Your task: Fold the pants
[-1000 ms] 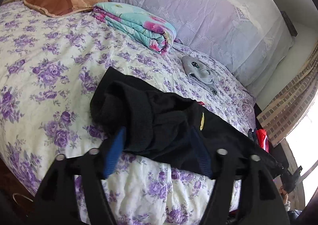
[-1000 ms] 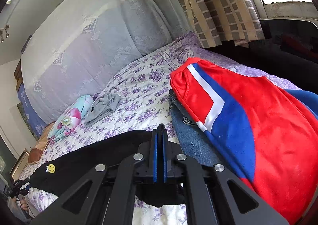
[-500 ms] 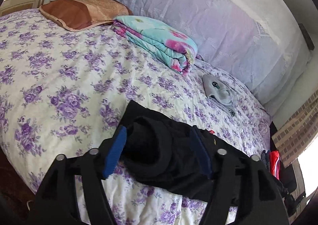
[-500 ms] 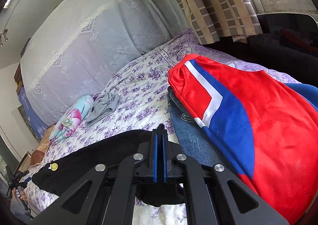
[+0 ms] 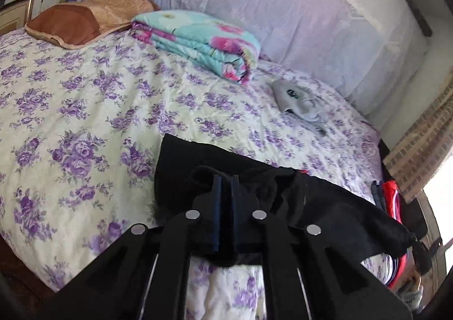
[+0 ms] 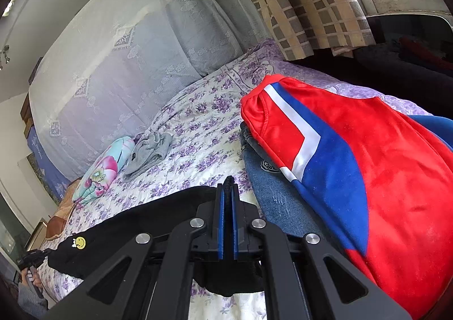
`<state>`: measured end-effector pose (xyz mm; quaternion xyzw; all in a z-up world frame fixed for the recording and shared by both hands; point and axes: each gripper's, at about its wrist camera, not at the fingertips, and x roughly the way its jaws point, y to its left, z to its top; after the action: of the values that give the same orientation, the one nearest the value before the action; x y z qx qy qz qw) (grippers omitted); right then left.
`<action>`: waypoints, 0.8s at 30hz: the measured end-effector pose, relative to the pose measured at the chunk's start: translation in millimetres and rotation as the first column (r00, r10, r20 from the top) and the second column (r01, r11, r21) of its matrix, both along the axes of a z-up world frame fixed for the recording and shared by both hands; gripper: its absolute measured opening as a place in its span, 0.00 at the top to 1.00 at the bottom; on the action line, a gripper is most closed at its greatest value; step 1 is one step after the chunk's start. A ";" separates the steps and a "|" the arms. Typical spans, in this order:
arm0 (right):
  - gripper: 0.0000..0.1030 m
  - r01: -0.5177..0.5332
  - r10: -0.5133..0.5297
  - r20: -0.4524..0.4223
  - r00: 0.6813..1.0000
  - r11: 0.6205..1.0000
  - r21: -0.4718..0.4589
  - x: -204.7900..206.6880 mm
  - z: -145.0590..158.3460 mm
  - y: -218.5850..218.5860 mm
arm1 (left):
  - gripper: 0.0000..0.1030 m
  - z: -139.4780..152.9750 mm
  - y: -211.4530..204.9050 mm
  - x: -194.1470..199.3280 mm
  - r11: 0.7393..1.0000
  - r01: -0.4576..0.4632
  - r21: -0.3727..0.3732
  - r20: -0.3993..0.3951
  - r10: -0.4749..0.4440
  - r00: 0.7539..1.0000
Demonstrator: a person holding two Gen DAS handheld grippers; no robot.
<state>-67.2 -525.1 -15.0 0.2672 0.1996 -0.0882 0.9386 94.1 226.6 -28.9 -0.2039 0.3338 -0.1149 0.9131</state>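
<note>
A pair of black fabric pants [image 5: 325, 201] lies stretched along the near edge of a bed covered by a white quilt printed with purple flowers [image 5: 85, 110]. The left gripper [image 5: 226, 178] has just been closing, and its blue-padded jaws now stand clenched on a bunched fold of the pants at one end of the garment, with black cloth pinched between the pads and hanging below them. The right gripper [image 6: 228, 182] is likewise clamped on the other end of the pants, dark cloth squeezed between its blue pads and sagging beneath the frame. A small yellow smiley patch [image 6: 80, 241] shows on the pants in the right wrist view.

Just beside the right gripper a red, blue and white fleece garment [image 6: 368, 167] lies on top of folded blue denim [image 6: 277, 195]. Farther back on the bed sit a rolled turquoise blanket with pink flowers [image 5: 203, 42], a crumpled grey garment [image 5: 297, 99] near it, and a brown and tan pillow [image 5: 85, 20] at the far corner. A pale lace drape [image 5: 283, 23] hangs behind the bed, and a tan checked curtain [image 6: 300, 3] hangs by the window. At the lower left edge of the right wrist view a person's hand [image 6: 28, 277] appears to grip a dark handle, though that corner is too distorted to be sure.
</note>
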 end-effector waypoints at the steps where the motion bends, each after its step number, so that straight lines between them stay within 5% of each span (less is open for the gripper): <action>1: 0.96 0.001 -0.001 0.001 1.000 1.000 0.003 1.0 -0.6 -1.2 | 1.00 -3.3 6.4 -15.3 1.000 0.000 -0.002 0.006 0.000 1.000; 6: 0.96 0.004 -0.004 -0.004 1.000 0.999 0.037 8.6 -4.4 -8.7 | 1.00 -62.5 57.3 -54.8 0.981 -0.182 -0.073 -0.185 0.166 0.969; 9: 0.96 -0.006 0.006 -0.002 1.000 0.998 0.057 12.2 -2.9 -8.8 | 1.00 -50.0 49.6 -50.0 0.975 -0.169 -0.140 -0.120 0.153 0.981; 11: 0.96 -0.011 0.010 0.006 1.000 0.999 0.046 11.8 1.2 -4.4 | 0.84 -29.6 28.1 -32.8 0.985 -0.120 -0.120 -0.080 0.111 0.991; 13: 0.96 -0.015 0.015 0.014 1.000 0.999 0.042 9.6 4.1 -1.1 | 0.34 -7.8 8.8 -10.8 0.989 -0.133 -0.071 -0.051 0.130 0.990; 14: 0.96 -0.017 0.017 0.014 1.000 0.999 0.041 8.3 4.5 0.3 | 0.32 2.2 1.4 0.1 0.987 -0.156 -0.038 -0.034 0.155 0.987; 17: 0.96 -0.020 0.020 0.009 1.000 0.999 0.043 5.5 3.8 1.6 | 0.30 16.5 -13.2 42.4 0.983 -0.159 0.093 -0.055 0.164 0.985; 20: 0.96 -0.018 0.017 0.015 1.000 0.998 0.056 3.1 2.0 0.1 | 0.31 -7.3 -22.9 80.6 0.975 -0.090 0.203 -0.203 0.132 0.970; 22: 0.96 -0.015 0.014 0.014 1.000 0.998 0.060 2.2 0.4 -1.1 | 0.61 -25.8 -25.9 81.4 0.992 -0.030 0.122 -0.259 0.061 0.964; 24: 0.96 -0.015 0.014 0.010 1.000 0.998 0.059 2.6 -0.9 -2.4 | 0.72 -25.0 -32.9 60.2 0.997 0.021 0.078 -0.191 -0.006 0.982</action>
<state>-64.6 -527.5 -16.0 0.2939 0.1996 -0.0741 0.9318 154.3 193.7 -53.9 -0.1753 0.4252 -0.0876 0.8836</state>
